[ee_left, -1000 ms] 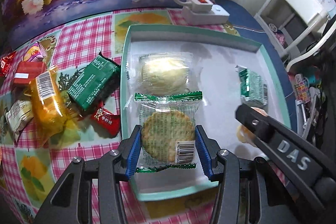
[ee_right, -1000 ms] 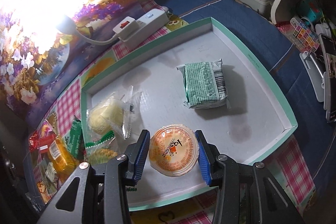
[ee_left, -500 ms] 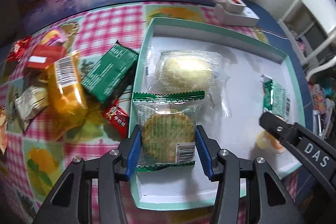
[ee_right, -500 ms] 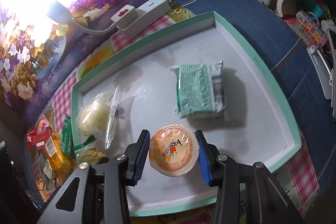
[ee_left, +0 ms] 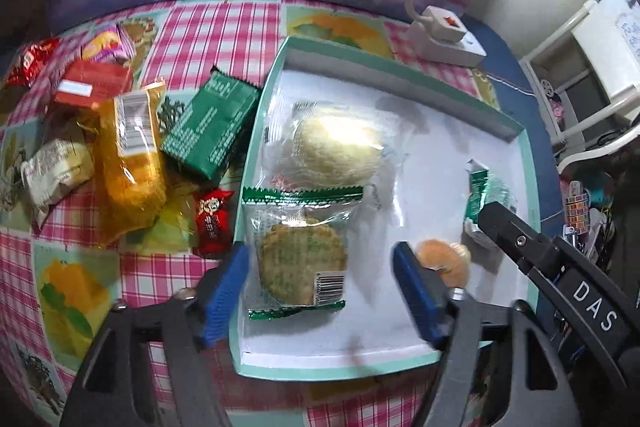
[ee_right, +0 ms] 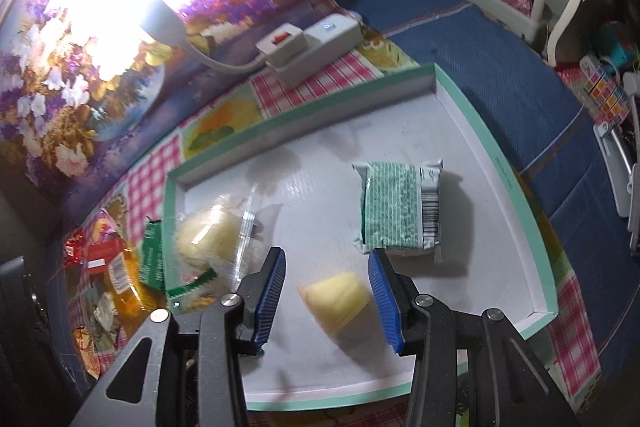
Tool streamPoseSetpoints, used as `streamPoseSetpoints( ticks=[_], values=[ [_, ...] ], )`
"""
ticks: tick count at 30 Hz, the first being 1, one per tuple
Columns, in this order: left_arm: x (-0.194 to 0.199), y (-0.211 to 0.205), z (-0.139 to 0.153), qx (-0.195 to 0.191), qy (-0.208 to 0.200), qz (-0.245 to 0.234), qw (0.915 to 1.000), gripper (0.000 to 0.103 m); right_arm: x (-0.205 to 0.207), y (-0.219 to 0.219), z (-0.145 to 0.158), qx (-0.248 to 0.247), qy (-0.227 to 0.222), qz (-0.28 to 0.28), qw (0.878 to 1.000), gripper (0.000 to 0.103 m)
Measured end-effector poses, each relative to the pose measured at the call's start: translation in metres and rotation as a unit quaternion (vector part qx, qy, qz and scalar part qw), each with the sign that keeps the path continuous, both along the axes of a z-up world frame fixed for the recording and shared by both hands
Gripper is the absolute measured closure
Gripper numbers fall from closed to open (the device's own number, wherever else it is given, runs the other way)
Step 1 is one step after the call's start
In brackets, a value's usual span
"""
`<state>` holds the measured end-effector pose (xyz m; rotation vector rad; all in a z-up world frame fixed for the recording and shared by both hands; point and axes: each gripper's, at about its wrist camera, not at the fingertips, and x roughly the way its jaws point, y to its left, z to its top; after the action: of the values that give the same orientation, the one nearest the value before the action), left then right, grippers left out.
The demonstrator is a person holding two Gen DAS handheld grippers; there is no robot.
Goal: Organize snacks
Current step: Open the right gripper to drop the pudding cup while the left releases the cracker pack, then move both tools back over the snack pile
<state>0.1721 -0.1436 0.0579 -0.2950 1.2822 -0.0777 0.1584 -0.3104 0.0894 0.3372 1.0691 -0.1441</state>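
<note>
A white box lid with a teal rim (ee_left: 400,359) lies on the checked cloth. My left gripper (ee_left: 324,291) is open, its blue pads either side of a round cracker in a clear green-edged wrapper (ee_left: 300,263) lying in the lid. A wrapped pale pastry (ee_left: 336,147) lies beyond it. My right gripper (ee_right: 328,295) is open over a tipped yellow jelly cup (ee_right: 336,303) lying on its side in the lid (ee_right: 540,267). A green-white packet (ee_right: 400,211) lies farther right.
Loose snacks lie on the cloth left of the lid: a green packet (ee_left: 212,131), an orange bag (ee_left: 128,163), a small red packet (ee_left: 214,223), a red box (ee_left: 92,83). A white power strip (ee_left: 444,39) sits behind the lid. The right gripper's arm (ee_left: 560,279) crosses the left view.
Both grippers have opened. The cracker packet now lies free in the lid. The jelly cup has dropped from the right pads and tipped onto its side.
</note>
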Motion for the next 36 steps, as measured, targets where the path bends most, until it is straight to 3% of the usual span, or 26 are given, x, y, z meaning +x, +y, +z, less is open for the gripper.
streamPoseSetpoints(
  ticks=[6, 12, 16, 19, 24, 28, 32, 36],
  values=[
    [-0.005, 0.008, 0.025, 0.000, -0.026, 0.011, 0.9996, 0.017, -0.004, 0.001, 0.020, -0.002, -0.025, 0.001, 1.000, 0.056],
    [-0.010, 0.043, 0.040, 0.030, -0.053, 0.069, 0.9957, 0.012, -0.007, 0.004, 0.030, -0.002, -0.035, 0.002, 0.999, 0.056],
    [-0.020, 0.078, 0.046, 0.063, -0.067, 0.127, 0.9876, 0.011, -0.008, 0.011, 0.030, -0.008, -0.032, 0.010, 0.999, 0.052],
    [-0.027, 0.108, 0.051, 0.088, -0.073, 0.172, 0.9784, 0.003, -0.007, 0.023, 0.029, -0.012, -0.030, 0.024, 0.999, 0.047],
    [-0.041, 0.149, 0.053, 0.123, -0.072, 0.207, 0.9678, 0.002, -0.004, 0.056, 0.025, -0.018, -0.024, 0.067, 0.997, 0.043],
    [-0.051, 0.177, 0.051, 0.139, -0.063, 0.240, 0.9588, 0.002, -0.002, 0.083, 0.016, -0.022, -0.014, 0.102, 0.994, 0.033],
    [-0.059, 0.198, 0.051, 0.147, -0.061, 0.262, 0.9519, 0.002, -0.001, 0.109, 0.007, -0.029, -0.004, 0.134, 0.991, 0.031],
    [-0.069, 0.222, 0.048, 0.140, -0.054, 0.283, 0.9472, 0.002, -0.001, 0.130, -0.003, -0.035, 0.008, 0.162, 0.986, 0.013]
  ],
)
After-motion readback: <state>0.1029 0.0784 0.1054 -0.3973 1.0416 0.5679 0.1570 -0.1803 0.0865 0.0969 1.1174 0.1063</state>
